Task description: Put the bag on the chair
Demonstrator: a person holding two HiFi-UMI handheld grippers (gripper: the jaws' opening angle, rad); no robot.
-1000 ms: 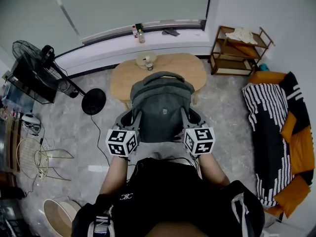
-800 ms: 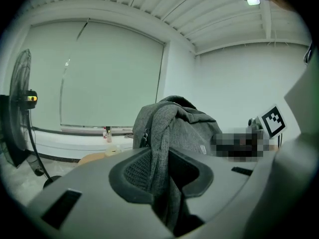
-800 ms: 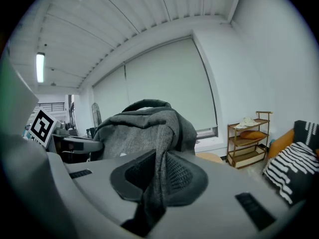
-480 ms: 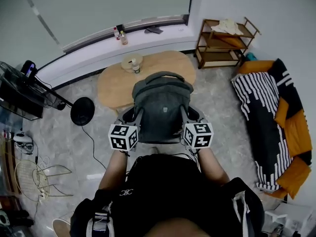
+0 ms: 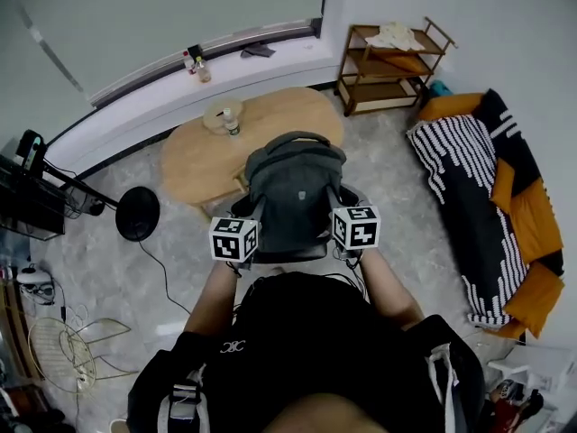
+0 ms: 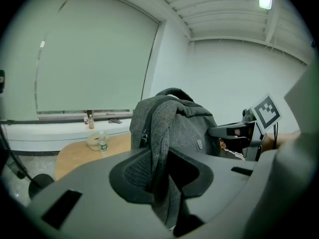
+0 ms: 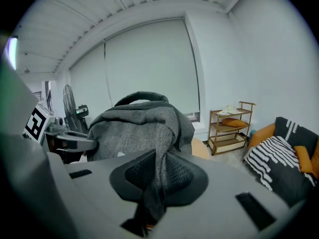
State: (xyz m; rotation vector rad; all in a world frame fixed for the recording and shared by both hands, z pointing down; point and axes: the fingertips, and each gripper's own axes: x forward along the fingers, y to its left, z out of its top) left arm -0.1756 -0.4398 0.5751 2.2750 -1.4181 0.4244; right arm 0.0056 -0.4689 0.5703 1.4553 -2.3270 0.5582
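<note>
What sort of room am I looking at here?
Most likely a home living room or lounge: a low wooden table, a small wooden shelf by the wall, and an orange couch with a striped throw.

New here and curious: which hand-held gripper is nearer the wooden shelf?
Right. The right hand-held gripper grips the bag on the side toward the wooden shelf; the left hand-held gripper grips its opposite side, farther off.

Shirt logo (image 5: 232,346): small white mark, lower left of frame (too small to read).
Bottle label (image 6: 103,144): green, print illegible.
</note>
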